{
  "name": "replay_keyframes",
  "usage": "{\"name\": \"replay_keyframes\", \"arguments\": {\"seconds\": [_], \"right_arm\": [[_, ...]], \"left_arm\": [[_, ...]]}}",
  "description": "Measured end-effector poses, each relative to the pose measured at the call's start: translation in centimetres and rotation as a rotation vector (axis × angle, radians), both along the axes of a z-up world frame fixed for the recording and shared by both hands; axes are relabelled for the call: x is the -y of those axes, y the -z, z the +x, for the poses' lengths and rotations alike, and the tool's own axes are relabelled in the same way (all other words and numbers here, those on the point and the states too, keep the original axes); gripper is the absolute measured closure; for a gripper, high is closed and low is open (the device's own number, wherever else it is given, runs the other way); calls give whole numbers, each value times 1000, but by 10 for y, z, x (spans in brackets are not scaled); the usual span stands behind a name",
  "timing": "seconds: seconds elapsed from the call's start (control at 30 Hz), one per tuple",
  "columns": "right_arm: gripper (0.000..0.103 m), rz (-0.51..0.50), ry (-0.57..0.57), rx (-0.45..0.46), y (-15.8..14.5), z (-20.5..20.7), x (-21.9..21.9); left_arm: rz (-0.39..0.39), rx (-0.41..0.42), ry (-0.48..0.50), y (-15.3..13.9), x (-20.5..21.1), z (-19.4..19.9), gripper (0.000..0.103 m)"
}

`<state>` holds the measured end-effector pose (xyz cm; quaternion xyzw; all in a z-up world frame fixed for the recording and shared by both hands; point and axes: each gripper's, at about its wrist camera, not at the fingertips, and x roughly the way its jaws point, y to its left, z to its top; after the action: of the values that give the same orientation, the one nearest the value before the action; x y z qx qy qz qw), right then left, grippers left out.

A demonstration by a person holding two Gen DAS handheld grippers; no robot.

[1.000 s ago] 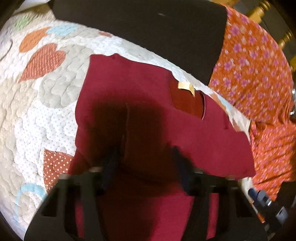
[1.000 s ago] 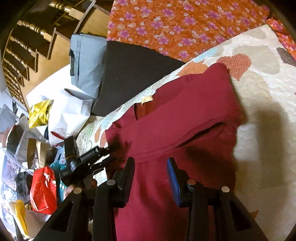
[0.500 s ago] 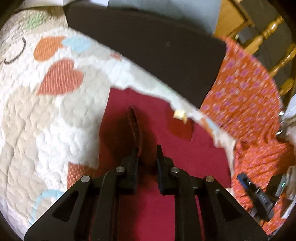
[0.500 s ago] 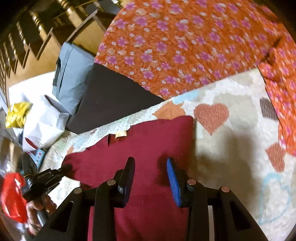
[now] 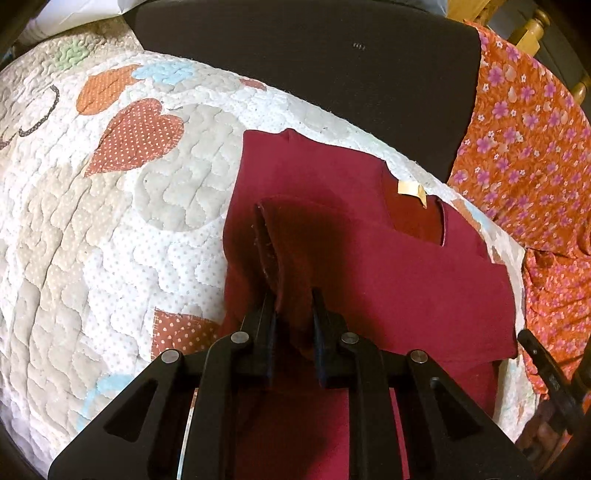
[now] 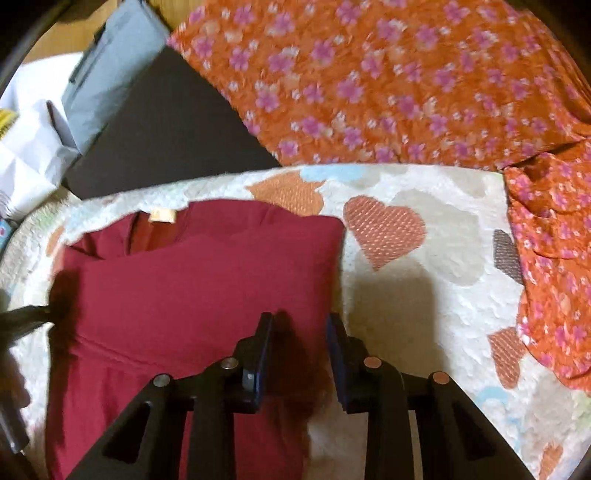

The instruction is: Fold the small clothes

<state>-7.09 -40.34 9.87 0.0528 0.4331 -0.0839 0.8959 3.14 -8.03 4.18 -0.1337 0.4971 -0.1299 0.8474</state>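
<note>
A dark red shirt lies flat on a quilt with heart patches, its neck label at the far side. My left gripper is shut on a raised fold of the shirt near its left side. In the right wrist view the same shirt fills the left half. My right gripper hangs over the shirt's right edge. Its jaws are closing with shadowed red cloth between them, and a clear gap still shows. The other gripper's dark tip pokes in at the shirt's left edge.
An orange flowered cloth lies beyond and to the right of the quilt. A flat black panel sits behind the shirt. A grey bag and white paper lie far left. Wooden chair rails show at top right.
My left gripper closed on a fold of the red shirt and now holds it raised. The right gripper rolled and swung over the shirt's right edge, its jaws a little narrower.
</note>
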Motion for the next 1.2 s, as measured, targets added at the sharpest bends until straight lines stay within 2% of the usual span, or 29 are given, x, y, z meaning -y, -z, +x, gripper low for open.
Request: {"name": "replay_keyframes", "arguments": {"seconds": [0.07,0.1,0.17,0.23,0.3,0.37,0.4,0.43,0.47,0.53,0.57,0.67,0.83,1.07,1.2], "right_arm": [[77,0,-40,-27,10,-1,-5],[77,-48,-39,-64,20,2,-7],[73,-93,-24,-92,36,5,-4],[73,11,13,-80,35,0,8],[73,55,36,-76,26,-10,12],[73,52,33,-72,14,-24,8],[73,71,27,-69,7,-36,6],[71,116,13,-63,3,-48,5],[71,175,-5,-64,1,-60,4],[70,246,-23,-90,4,-73,2],[70,250,-28,-102,7,-78,-1],[70,191,-34,-137,18,-90,-15],[69,275,-32,-152,35,-109,-28],[65,230,-4,-152,37,-135,-35],[63,245,39,-158,43,-148,-28]], "left_arm": [[12,7,4,1,3,0,87],[14,12,7,2,5,0,87],[31,24,25,1,8,-3,78],[55,34,42,-1,10,-7,74],[63,43,60,-6,9,-15,67],[42,33,68,-10,5,-25,49],[21,33,74,-13,2,-32,45],[3,37,84,-15,-1,-42,38],[10,39,87,-17,-2,-47,35],[56,43,94,-19,-2,-57,35],[76,54,98,-19,-2,-62,35],[107,55,58,-18,-11,-78,35],[82,33,28,-13,-28,-107,35],[75,-22,26,8,-41,-140,35],[73,-43,11,14,-45,-148,35]]}}
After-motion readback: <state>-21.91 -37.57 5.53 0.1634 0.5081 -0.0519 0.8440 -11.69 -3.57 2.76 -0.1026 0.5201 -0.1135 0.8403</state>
